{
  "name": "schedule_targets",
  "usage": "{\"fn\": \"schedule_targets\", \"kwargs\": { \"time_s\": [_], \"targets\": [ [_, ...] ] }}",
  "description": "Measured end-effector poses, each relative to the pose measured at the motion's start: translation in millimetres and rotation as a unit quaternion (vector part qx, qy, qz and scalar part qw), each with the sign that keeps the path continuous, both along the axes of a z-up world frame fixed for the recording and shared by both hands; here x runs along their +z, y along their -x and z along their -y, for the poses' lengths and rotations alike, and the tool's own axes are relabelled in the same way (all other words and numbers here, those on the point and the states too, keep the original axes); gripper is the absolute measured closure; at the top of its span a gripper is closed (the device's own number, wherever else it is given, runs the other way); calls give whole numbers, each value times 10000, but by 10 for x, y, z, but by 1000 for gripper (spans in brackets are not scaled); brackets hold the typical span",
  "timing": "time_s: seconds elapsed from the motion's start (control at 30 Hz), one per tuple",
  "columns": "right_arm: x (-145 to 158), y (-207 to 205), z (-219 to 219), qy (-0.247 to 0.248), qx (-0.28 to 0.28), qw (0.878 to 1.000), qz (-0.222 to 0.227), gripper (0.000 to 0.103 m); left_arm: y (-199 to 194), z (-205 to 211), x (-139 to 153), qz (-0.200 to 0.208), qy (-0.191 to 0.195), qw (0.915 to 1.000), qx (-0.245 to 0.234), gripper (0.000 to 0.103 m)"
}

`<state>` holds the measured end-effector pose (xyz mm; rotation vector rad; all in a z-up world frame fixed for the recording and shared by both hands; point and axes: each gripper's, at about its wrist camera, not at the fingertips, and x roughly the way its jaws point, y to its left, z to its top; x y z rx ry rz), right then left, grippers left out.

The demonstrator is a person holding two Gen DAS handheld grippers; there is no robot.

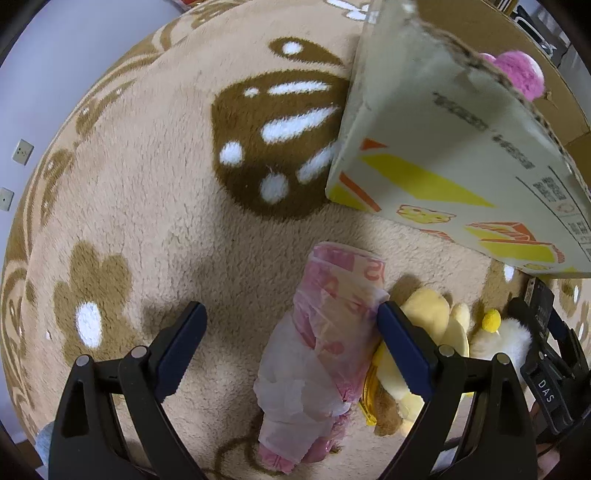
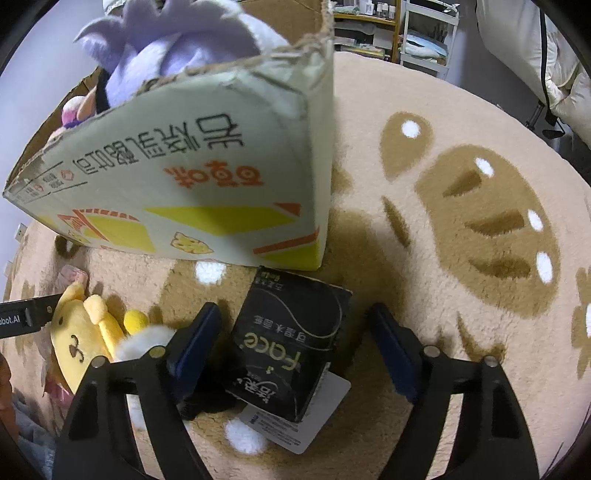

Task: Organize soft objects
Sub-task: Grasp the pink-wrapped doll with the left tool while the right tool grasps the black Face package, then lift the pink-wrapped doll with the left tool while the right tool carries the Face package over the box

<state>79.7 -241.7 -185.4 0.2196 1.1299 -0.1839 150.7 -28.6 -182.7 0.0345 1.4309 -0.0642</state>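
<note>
A pink plastic-wrapped roll (image 1: 328,332) lies on the rug between my left gripper's (image 1: 291,314) open fingers, its right side touching the right finger. A yellow plush toy (image 1: 428,325) lies just right of it; it also shows in the right wrist view (image 2: 77,332). My right gripper (image 2: 295,317) is open around a black tissue pack (image 2: 291,347) marked "Face", not touching it. The cardboard box (image 2: 192,177) stands ahead, holding a purple plush (image 2: 173,40) and a pink plush (image 1: 517,70).
A beige rug (image 1: 155,206) with brown butterfly and flower patterns covers the floor. A white paper tag (image 2: 306,424) lies under the black pack. Shelves (image 2: 369,26) and white bedding (image 2: 565,74) stand beyond the rug. The other gripper (image 1: 546,350) shows at the right edge.
</note>
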Motion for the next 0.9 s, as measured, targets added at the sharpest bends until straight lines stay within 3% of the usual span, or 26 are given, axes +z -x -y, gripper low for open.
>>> {"fn": "schedule_targets", "kwargs": {
  "time_s": [0.1,0.23,0.47,0.57,0.7,0.9],
  "targets": [
    [-1,3,-17,42,-1,10000,-3,24,-24,-43,-40,13,-46,10000,-13,11],
    [-14,25,-22,89,27,10000,-8,27,8,-38,-56,-24,77,10000,-20,19],
    [3,37,-103,144,49,9999,26,45,21,26,-55,-58,338,9993,-158,45],
    [17,45,-73,87,24,9999,45,47,54,98,-36,5,349,9990,-284,57],
    [36,44,-26,-15,16,9999,100,49,119,187,6,170,186,9985,-482,62],
    [128,101,26,-123,23,9996,253,50,243,257,148,403,156,9969,-650,80]
  ]
}}
